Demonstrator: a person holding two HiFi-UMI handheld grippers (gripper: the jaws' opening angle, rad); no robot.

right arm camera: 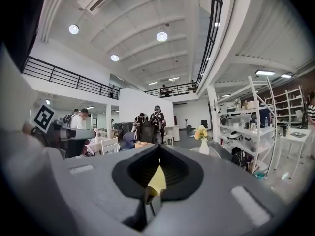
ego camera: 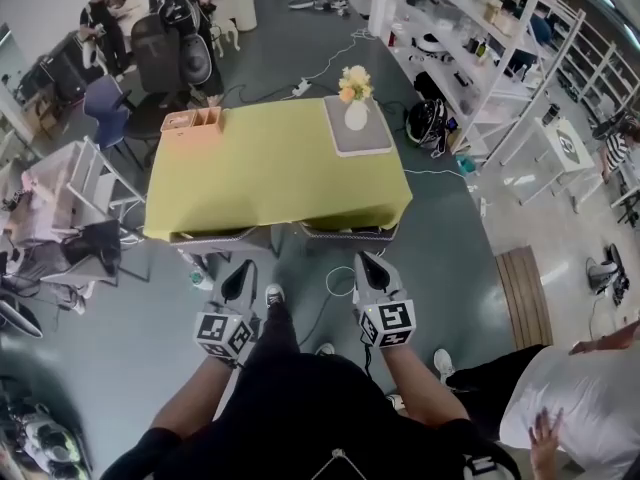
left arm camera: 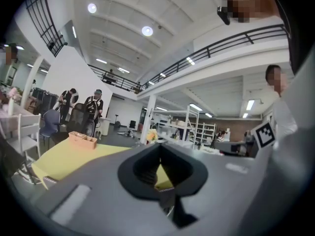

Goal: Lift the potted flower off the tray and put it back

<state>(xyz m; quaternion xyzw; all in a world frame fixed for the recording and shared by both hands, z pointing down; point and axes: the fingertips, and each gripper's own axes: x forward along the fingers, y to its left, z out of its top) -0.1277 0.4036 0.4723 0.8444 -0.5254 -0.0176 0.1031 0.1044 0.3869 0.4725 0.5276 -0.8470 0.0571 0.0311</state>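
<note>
Both the left claw and right claw are hanging closed and empty, well apart from the potted flower on its tray. Arriving unopened would probably be risking toppling it.

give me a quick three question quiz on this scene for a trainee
1. True or false: the potted flower stands on the gray tray.
2. What sits at the far left corner of the table? A) a wooden box B) a laptop C) a kettle
3. Fill in: the right gripper, held short of the table, has its jaws ____ with nothing between them.

Key: 1 true; 2 A; 3 shut
</note>
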